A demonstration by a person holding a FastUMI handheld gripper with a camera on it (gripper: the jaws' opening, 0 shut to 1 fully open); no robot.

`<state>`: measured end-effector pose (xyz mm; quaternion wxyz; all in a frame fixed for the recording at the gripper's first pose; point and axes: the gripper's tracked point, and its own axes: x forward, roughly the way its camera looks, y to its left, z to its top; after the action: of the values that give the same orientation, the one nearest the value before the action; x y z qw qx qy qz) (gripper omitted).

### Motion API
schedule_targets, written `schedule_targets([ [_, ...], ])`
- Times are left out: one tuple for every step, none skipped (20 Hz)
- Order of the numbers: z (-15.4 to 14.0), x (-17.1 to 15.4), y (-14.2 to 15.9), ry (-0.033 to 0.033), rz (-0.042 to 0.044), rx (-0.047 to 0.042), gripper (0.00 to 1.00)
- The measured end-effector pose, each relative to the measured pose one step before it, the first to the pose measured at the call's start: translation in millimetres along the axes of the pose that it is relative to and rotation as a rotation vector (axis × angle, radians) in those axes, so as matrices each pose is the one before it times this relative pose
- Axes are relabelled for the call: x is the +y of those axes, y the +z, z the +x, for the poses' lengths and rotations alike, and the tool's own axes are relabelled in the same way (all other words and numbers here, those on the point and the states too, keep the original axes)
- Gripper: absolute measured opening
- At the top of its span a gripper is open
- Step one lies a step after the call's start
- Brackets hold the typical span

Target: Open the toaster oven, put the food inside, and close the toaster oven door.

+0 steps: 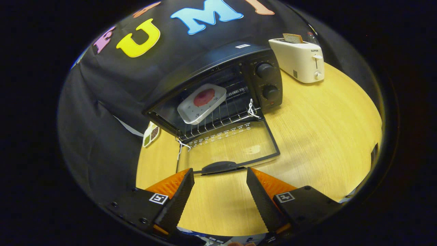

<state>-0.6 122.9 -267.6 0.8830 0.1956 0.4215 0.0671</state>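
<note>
The black toaster oven (pixel 239 78) stands on the wooden table (pixel 324 130) with its glass door (pixel 235 145) folded down flat toward me. On the wire rack (pixel 225 116) inside lies a white tray (pixel 201 104) holding a round pink piece of food (pixel 204 97). The door's dark handle (pixel 220 167) sits just ahead of my fingers, level with the gap between them. My gripper (pixel 220 176) is open, nothing between its fingers, hovering over the table in front of the door.
A white pop-up toaster (pixel 300 59) with a slice of bread (pixel 292 38) in its slot stands behind and right of the oven. A small divided dish (pixel 151 134) lies by the oven's left side. White string (pixel 251 110) ties the rack to the door.
</note>
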Motion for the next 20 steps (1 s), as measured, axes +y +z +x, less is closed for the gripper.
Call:
schedule_targets([
  [2.10,1.57,-7.87,-0.00831,-0.03238,0.03351,0.98],
  [1.66,1.48,-4.12,-0.01019,-0.02820,0.01572,0.98],
  [2.33,-0.57,-0.92,-0.02061,-0.03723,0.00544,0.98],
  [0.51,-0.96,-2.65,-0.02717,-0.05007,-0.00128,0.98],
  [2.54,-3.35,-1.87,-0.03498,-0.06039,0.00901,0.98],
  [6.41,-4.12,-0.61,-0.03882,-0.05893,0.01485,0.98],
  [4.06,-2.01,-0.13,-0.02734,-0.04438,0.00489,0.98],
  [5.27,4.90,0.29,-0.00311,-0.02162,-0.00521,0.98],
  [5.84,4.15,-0.26,-0.00673,-0.01154,0.00029,0.98],
  [3.43,0.68,-2.85,-0.01142,-0.00658,0.00855,0.98],
  [5.04,0.83,-3.77,-0.01505,-0.00629,0.02036,0.98],
  [5.95,0.29,-5.76,-0.02236,-0.00428,0.02984,0.98],
  [6.53,-0.68,-6.04,-0.02004,-0.00516,0.02953,0.98],
  [1.86,2.45,-3.19,-0.00671,0.00999,0.02387,0.98],
  [4.46,3.08,-0.54,0.00358,0.01827,0.01631,0.98],
  [5.85,2.15,0.07,0.00189,0.01572,0.00885,0.98],
  [3.91,2.13,1.77,0.00273,0.01474,0.00480,0.98],
  [3.54,1.16,1.59,-0.00265,0.01063,0.00216,0.98],
  [2.08,-0.16,1.66,-0.00600,0.01050,0.00359,0.99],
  [2.56,1.42,1.16,-0.00258,0.00957,0.00439,0.99],
])
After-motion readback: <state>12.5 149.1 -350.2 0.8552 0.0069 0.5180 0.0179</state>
